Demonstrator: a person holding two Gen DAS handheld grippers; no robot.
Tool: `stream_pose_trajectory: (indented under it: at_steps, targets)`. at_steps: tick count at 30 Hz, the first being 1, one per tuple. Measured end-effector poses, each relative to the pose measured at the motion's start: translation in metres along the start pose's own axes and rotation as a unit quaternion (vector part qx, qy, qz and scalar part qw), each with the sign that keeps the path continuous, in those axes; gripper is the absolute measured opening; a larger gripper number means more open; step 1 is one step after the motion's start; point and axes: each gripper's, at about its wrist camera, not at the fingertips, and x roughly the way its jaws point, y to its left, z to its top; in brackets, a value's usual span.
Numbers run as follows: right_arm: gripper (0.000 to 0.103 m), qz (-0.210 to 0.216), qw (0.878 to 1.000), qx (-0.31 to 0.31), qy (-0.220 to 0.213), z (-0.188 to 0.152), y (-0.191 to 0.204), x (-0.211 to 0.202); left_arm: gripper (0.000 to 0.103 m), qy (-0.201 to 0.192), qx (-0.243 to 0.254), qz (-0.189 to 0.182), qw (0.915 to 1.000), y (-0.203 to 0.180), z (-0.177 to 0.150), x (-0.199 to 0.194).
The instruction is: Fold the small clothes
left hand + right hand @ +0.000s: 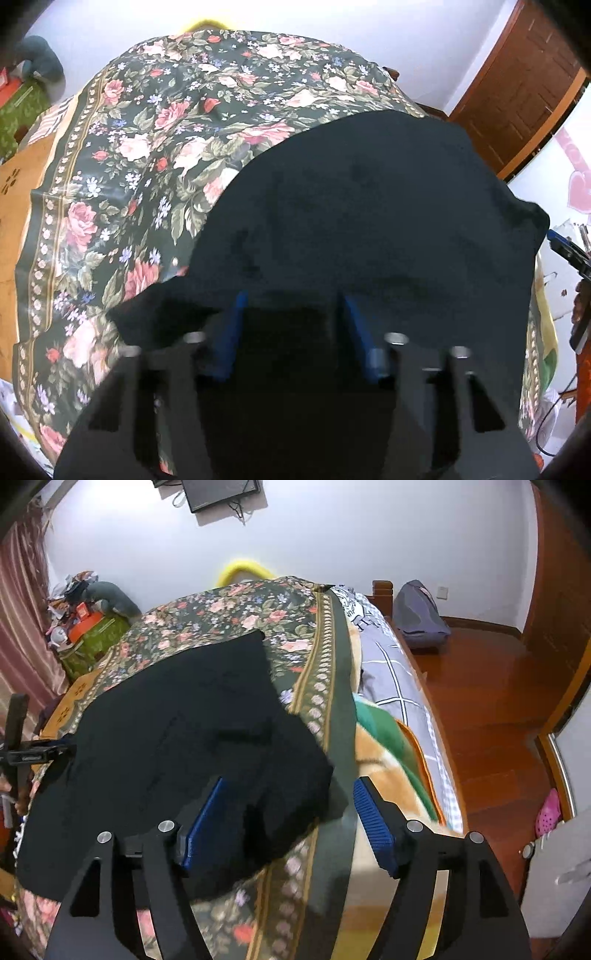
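Note:
A black garment (362, 206) lies spread on a floral cloth (155, 129) over the bed. In the left wrist view my left gripper (293, 299) is open, its blue pads (236, 332) low over the garment's near edge, cloth between them. In the right wrist view the same garment (177, 731) covers the left and middle. My right gripper (288, 786) is open, straddling the garment's near right corner (314, 786); the left pad (203, 823) is over the black fabric, the right pad (373, 827) over the floral cloth (229, 616). The other gripper (37, 753) shows at the left edge.
The bed's right side drops to a wooden floor (491, 709). A plush blanket (388, 749) and grey checked sheet (391, 664) lie right of the floral cloth. Clutter on a green box (88, 638) stands at far left. A wooden door (517, 92) is at right.

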Motion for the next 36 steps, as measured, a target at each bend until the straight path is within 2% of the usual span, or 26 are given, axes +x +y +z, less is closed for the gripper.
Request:
stream_pose_trajectory:
  at_steps: [1,2,7,10,16,21,26,27,29,31,33,36]
  targets:
    - [0.068,0.004,1.0,0.001,0.0,-0.002,0.003,-0.002,0.021,0.004,0.0,-0.002,1.0,0.0,-0.003,-0.001]
    - [0.068,0.011,1.0,0.003,-0.001,-0.006,0.007,-0.006,0.009,0.013,-0.006,-0.013,0.9998,0.001,-0.007,-0.002]
    - [0.07,0.049,0.998,-0.01,0.027,-0.031,0.038,-0.008,0.009,0.012,-0.007,0.022,0.9997,-0.004,-0.031,-0.013]
    - [0.07,0.079,0.995,-0.02,0.057,-0.05,0.062,0.0,0.009,0.015,-0.031,0.04,0.9986,0.0,-0.052,-0.025]
    - [0.07,0.142,0.984,-0.026,0.103,-0.073,0.107,0.017,0.009,0.017,-0.064,0.08,0.9946,0.005,-0.111,-0.059]
    - [0.07,0.184,0.976,-0.025,0.114,-0.084,0.133,0.023,0.009,0.018,-0.077,0.071,0.9943,0.006,-0.152,-0.089]
    - [0.072,0.206,0.973,-0.037,0.101,-0.091,0.15,0.023,0.009,0.023,-0.08,0.045,0.9955,-0.009,-0.173,-0.106]
    - [0.068,0.206,0.973,-0.036,0.099,-0.091,0.152,0.023,0.009,0.024,-0.074,0.045,0.9959,-0.014,-0.176,-0.107]
    - [0.053,0.192,0.976,-0.05,0.092,-0.093,0.155,0.025,0.008,0.024,-0.062,0.048,0.9966,-0.025,-0.182,-0.113]
    - [0.018,0.184,0.976,-0.072,0.085,-0.094,0.154,0.025,0.008,0.025,-0.056,0.05,0.9969,-0.033,-0.181,-0.113]
    - [0.01,0.193,0.975,-0.07,0.089,-0.093,0.147,0.026,0.008,0.026,-0.05,0.052,0.9971,-0.04,-0.18,-0.114]
    - [0.008,0.171,0.978,-0.085,0.084,-0.093,0.137,0.024,0.011,0.023,-0.044,0.036,0.9981,-0.044,-0.178,-0.118]
